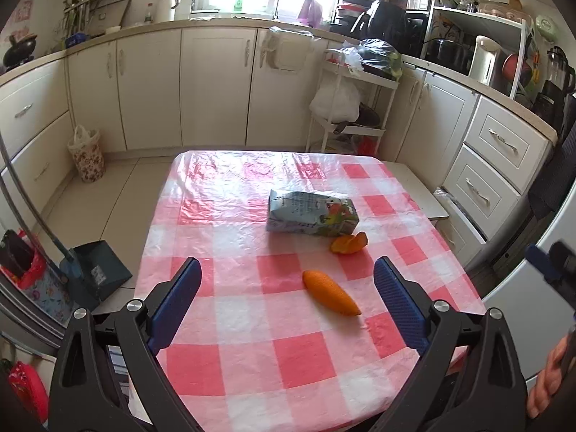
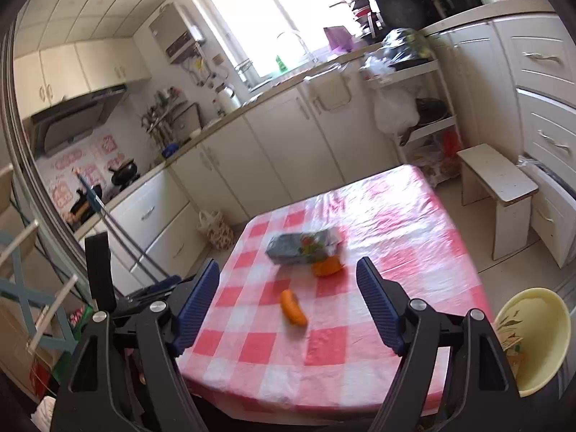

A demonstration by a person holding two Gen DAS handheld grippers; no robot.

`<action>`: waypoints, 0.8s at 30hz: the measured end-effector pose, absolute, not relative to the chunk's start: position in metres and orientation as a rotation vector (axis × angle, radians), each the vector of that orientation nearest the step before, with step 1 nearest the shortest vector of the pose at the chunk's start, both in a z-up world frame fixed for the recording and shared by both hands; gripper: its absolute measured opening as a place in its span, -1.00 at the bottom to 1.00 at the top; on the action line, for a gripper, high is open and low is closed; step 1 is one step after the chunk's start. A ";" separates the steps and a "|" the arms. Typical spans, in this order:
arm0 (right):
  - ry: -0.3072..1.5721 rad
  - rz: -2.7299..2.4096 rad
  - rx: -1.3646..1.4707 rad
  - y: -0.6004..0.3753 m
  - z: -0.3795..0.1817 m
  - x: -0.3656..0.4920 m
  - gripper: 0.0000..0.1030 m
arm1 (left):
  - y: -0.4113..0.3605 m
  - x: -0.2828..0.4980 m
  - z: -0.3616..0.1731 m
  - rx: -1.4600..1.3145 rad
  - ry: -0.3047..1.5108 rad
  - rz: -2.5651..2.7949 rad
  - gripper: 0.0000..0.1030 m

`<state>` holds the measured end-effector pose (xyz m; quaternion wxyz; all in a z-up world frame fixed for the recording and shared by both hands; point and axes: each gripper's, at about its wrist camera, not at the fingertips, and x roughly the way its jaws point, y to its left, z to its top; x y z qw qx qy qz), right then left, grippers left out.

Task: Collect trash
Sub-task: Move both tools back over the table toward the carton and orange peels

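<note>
Left wrist view: I am hovering my left gripper (image 1: 288,288) over the near end of the table (image 1: 252,360), jaws spread wide, nothing between the pads.
Trash there: a carton (image 1: 311,213) is lying on its side mid-table; an orange peel piece (image 1: 349,243) is sitting just beside its near corner; a longer peel (image 1: 331,291) is lying nearer me, apart from both.
Right wrist view: I am holding my right gripper (image 2: 288,300) open and empty too; the picture is blurring.
Bin: a yellow bucket (image 2: 540,342) is standing off the table's right edge, with scraps inside.
Step, my guess: I am lining up on the long peel first.
Doing it well: I am thinking come down straddling its narrow width, pads low on the cloth, closing gently so the plastic cover isn't bunching.
</note>
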<state>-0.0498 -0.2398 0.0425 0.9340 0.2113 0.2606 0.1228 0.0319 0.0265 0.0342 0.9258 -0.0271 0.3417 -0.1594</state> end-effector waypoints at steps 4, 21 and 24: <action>0.560 0.250 0.383 -0.223 0.041 -0.045 0.51 | 0.042 0.031 0.032 -0.075 0.691 -0.324 0.80; 0.605 0.231 0.372 -0.206 0.033 -0.040 0.60 | 0.050 0.028 0.023 -0.080 0.743 -0.317 0.80; 0.606 0.232 0.374 -0.207 0.033 -0.040 0.60 | 0.048 0.029 0.021 -0.075 0.751 -0.316 0.80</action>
